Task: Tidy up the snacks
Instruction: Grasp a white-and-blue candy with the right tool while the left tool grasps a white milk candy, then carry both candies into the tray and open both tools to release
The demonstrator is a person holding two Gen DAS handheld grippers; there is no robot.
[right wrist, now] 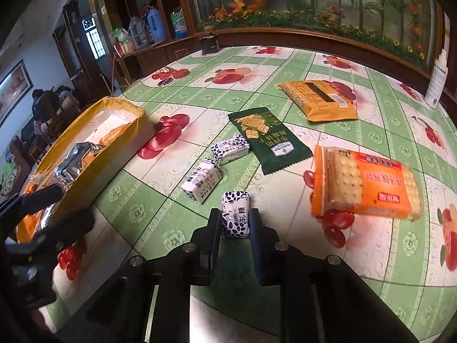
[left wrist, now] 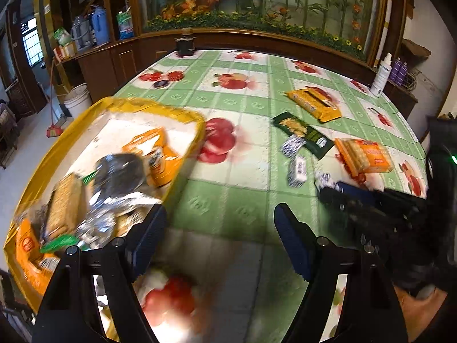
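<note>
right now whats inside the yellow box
The yellow box holds orange packets, a cracker pack and silver foil wrappers; whatever lies beneath that pile is covered.

Green-checked, fruit-printed tablecloth (right wrist: 177, 200); yellow tray (right wrist: 94, 171); navy-leaf-patterned white candy (right wrist: 235, 214)

Left wrist view rides low over the near edge of the desk (left wrist: 228, 205), green-and-white checked cloth with red fruit prints, angled steeply down, its left hand-held gripper (left wrist: 220, 225) framing the foreground. Right wrist view sits further right, same downward tilt, closer to the cloth. Both share the yellow rectangular tray (left wrist: 188, 114) (right wrist: 125, 105), the dark green foil cracker packet (left wrist: 302, 134) (right wrist: 268, 140) and the wooden cabinet wall (left wrist: 257, 40) (right wrist: 285, 35) behind.
</note>
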